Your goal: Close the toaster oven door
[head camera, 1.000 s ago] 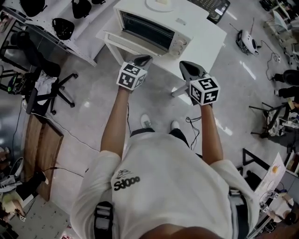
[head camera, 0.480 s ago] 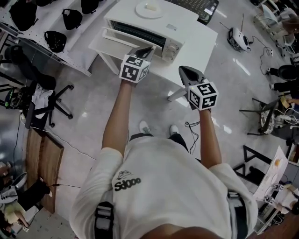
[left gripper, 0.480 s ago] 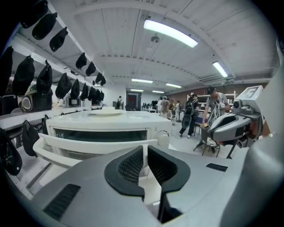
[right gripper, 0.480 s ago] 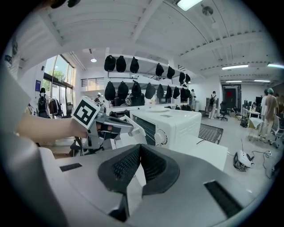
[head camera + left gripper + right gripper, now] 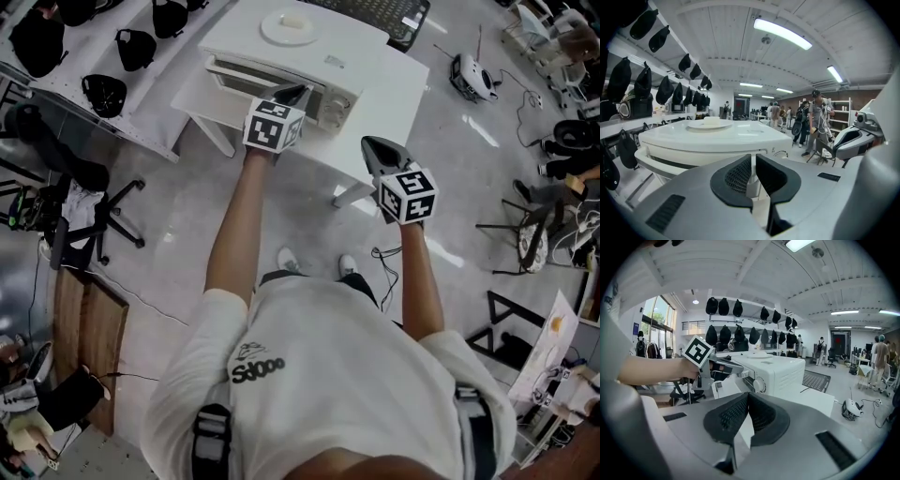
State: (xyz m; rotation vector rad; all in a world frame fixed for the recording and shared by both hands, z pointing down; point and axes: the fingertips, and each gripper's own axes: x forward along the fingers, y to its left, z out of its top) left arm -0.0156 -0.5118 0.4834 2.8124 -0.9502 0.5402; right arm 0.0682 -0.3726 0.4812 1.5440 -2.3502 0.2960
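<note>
Two grippers are sitting in our hands as we are standing before a white table (image 5: 398, 89) and looking steeply down at it. We are reaching the left gripper (image 5: 291, 93) forward to the front of the toaster oven (image 5: 337, 52), which is standing on that table with a white plate (image 5: 289, 26) resting on its top. The oven door (image 5: 204, 89) is hanging open, swung down and jutting out from the front toward our left. In the right gripper view the left gripper's tips are lying right by the door's upper edge, though we cannot tell whether they are touching it. Its jaws are standing nearly together, leaving only a slim slit, and nothing is sitting between them; past them we are seeing the oven's front and a control knob (image 5: 780, 153).

We are holding the right gripper (image 5: 372, 145) lower and to the right, well apart from the oven, hovering by the near edge of the table. Its jaws are pressing together at the tips and are gripping nothing.

Off to the left, black caps (image 5: 101, 94) are lying on a white shelf, and a dark swivel chair (image 5: 94, 202) is standing on the grey floor beneath it.
</note>
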